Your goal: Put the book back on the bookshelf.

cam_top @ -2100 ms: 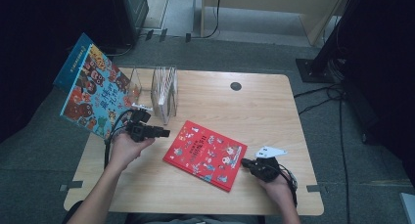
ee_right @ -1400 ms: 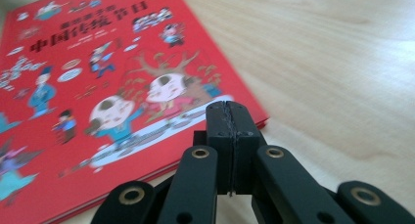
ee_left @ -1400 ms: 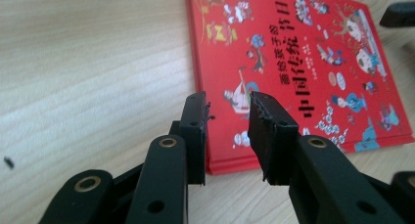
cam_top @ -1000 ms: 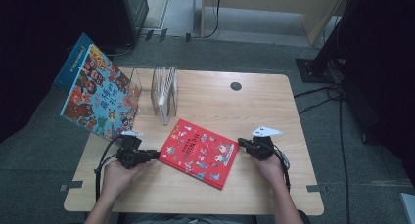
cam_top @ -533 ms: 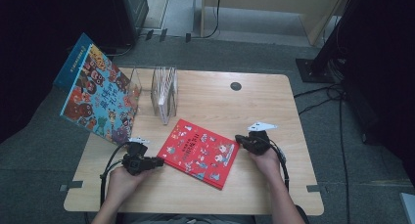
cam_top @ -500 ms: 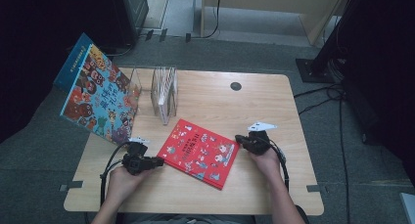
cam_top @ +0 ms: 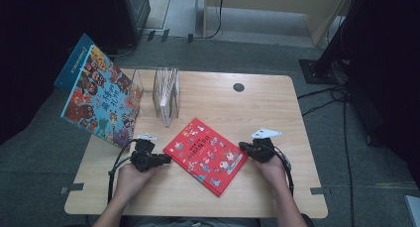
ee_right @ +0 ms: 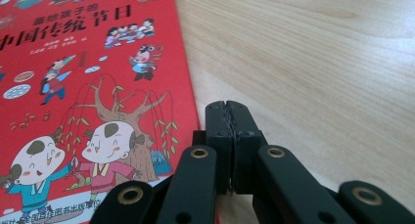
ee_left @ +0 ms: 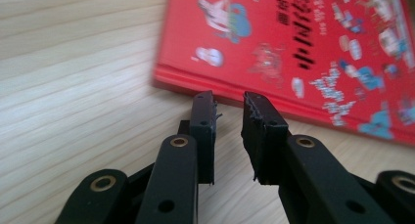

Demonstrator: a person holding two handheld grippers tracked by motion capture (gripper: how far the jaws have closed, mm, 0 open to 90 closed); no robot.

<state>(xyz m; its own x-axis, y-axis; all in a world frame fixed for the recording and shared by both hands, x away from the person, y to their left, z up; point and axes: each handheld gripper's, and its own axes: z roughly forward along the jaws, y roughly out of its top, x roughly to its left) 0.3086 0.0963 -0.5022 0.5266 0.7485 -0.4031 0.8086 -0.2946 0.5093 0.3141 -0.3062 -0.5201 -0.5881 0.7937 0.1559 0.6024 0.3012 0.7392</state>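
The left gripper (cam_top: pixel 166 160) sits low on the wooden table (cam_top: pixel 277 108) with its jaws a narrow gap apart and nothing between them, tips right at the near-left edge of the red picture book (cam_top: pixel 205 155). Across the cover, the right gripper (cam_top: pixel 242 146) has its jaws pressed fully together, empty, just beside the book's right edge. The book lies flat and slanted mid-table, a clear file rack (cam_top: pixel 166 93) behind it and a bigger colourful book (cam_top: pixel 99 105) propped at the table's left edge.

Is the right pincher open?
No, the right gripper has its two black jaws pressed together with no gap, beside the red book.
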